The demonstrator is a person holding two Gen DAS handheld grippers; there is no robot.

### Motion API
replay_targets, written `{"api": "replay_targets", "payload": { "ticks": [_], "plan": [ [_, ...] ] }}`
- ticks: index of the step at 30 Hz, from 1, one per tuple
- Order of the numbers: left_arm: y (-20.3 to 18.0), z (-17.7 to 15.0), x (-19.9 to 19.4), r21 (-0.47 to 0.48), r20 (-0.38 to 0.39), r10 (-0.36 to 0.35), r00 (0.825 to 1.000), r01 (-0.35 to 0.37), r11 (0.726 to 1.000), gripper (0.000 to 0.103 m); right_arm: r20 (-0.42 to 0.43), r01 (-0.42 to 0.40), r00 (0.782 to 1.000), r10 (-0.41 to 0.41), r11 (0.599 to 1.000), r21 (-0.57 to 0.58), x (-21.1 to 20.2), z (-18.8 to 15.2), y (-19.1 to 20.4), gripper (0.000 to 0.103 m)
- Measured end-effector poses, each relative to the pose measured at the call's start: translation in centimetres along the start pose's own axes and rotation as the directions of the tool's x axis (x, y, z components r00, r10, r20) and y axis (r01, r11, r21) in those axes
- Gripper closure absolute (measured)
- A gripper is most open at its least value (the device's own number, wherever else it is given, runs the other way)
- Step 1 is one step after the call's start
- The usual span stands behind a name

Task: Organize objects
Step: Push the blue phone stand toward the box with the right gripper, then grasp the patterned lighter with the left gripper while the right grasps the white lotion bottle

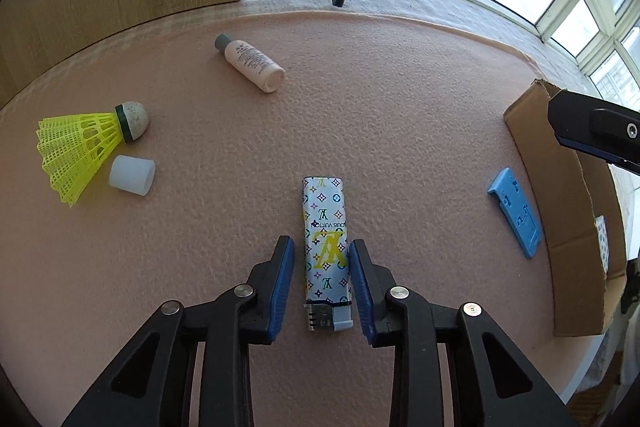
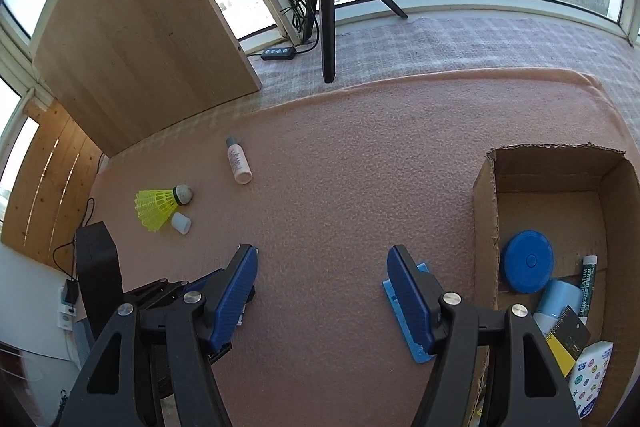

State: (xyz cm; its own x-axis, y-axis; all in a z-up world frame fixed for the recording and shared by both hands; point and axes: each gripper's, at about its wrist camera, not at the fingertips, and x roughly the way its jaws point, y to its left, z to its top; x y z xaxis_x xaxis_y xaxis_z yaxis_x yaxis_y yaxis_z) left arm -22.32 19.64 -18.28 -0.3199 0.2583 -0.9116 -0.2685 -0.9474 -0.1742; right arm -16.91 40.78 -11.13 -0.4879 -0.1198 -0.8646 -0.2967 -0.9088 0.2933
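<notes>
Pink textured foam covers the desk (image 1: 400, 107), and on it, at six o'clock in my left wrist view, lies the patterned lighter (image 1: 325, 251), flat, its metal head toward the camera. My left claw (image 1: 322, 283) straddles it: the right pad looks to touch the lighter's side while a thin gap shows at the left pad, so I judge it not yet clamped. I expect the lighter to be light, rigid and slick on its printed skin; the long flat sides at mid-body are the place to pinch, clear of the metal head. My right claw (image 2: 322, 291) stands wide with nothing between its pads, hovering over bare foam, and its right pad covers part of the blue plastic holder (image 2: 404, 323). Only the right view looks into the cardboard box (image 2: 486, 211) at three o'clock, where a blue round disc (image 2: 528, 261) and other small items lie. Only the left view shows the lighter properly. Both show the yellow shuttlecock (image 1: 80, 147), white cap (image 1: 132, 174) and small bottle (image 1: 252, 63) toward ten o'clock.
</notes>
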Motion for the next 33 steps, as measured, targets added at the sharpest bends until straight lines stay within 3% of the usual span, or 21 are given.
{"api": "replay_targets", "payload": {
  "ticks": [16,20,24,33],
  "plan": [
    [3.3,-3.0,-1.8,-0.076,0.018,0.013,1.000,-0.011,0.997,0.079,-0.061,-0.021,0.998,0.010,0.984,-0.178,10.1,6.3,7.9,0.041],
    [3.9,-3.2,-2.0,-0.108,0.029,-0.005,1.000,0.009,0.994,0.079,-0.082,0.014,0.996,-0.033,0.973,-0.229,12.8,6.4,9.5,0.053],
    [4.1,-3.3,-2.1,-0.118,0.034,-0.014,0.999,0.018,0.993,0.079,-0.090,0.033,0.994,-0.057,0.967,-0.251,14.6,6.7,10.5,0.055],
    [4.2,-3.0,-2.2,-0.122,0.035,-0.024,0.999,0.028,0.992,0.079,-0.083,0.049,0.994,-0.075,0.959,-0.278,16.3,7.1,11.3,0.072]
  ]
}}
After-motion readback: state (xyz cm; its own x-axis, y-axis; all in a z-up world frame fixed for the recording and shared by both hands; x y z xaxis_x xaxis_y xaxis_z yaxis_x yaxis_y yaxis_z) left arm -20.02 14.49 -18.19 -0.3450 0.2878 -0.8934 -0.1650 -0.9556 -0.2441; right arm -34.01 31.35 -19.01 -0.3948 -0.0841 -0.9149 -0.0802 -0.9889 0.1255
